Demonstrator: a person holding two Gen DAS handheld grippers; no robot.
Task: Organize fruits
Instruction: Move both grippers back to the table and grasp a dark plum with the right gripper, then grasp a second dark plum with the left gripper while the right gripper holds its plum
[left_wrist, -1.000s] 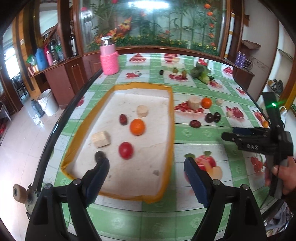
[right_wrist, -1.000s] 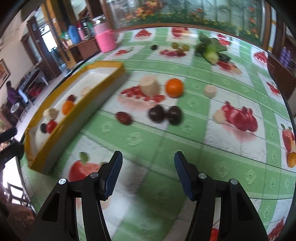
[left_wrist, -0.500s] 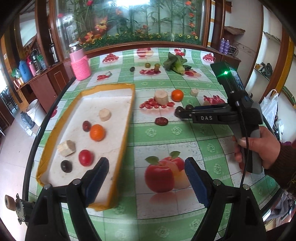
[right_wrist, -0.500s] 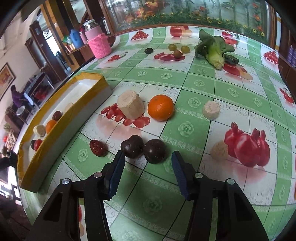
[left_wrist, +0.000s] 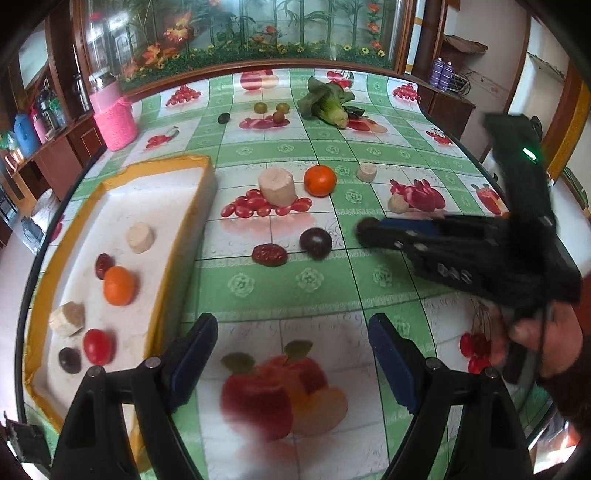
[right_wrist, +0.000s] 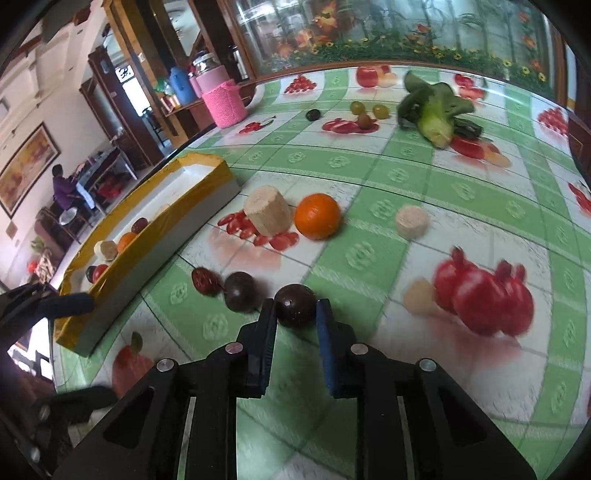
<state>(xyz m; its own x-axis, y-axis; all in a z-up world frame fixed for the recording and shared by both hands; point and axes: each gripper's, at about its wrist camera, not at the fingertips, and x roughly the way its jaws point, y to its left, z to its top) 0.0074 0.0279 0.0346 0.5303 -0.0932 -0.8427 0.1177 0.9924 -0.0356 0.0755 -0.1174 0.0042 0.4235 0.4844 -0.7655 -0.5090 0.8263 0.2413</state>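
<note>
the right tool (right_wrist: 294, 309) pinches a dark round fruit (right_wrist: 294, 303) between its blue pads, low on the green checked surface (right_wrist: 369, 206). a second dark fruit (right_wrist: 239, 291) lies just left of it, with a red date (right_wrist: 204, 280) beside that. the left tool (left_wrist: 291, 354) hangs spread wide and holding nothing near the yellow-edged tray (left_wrist: 177, 236), which holds an orange (left_wrist: 119, 285), a tomato (left_wrist: 97, 345) and pale chunks. another orange (right_wrist: 317, 215) sits further back.

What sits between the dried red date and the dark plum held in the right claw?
Another dark plum lies between the red date and the held plum, seen in the right wrist view.
</note>
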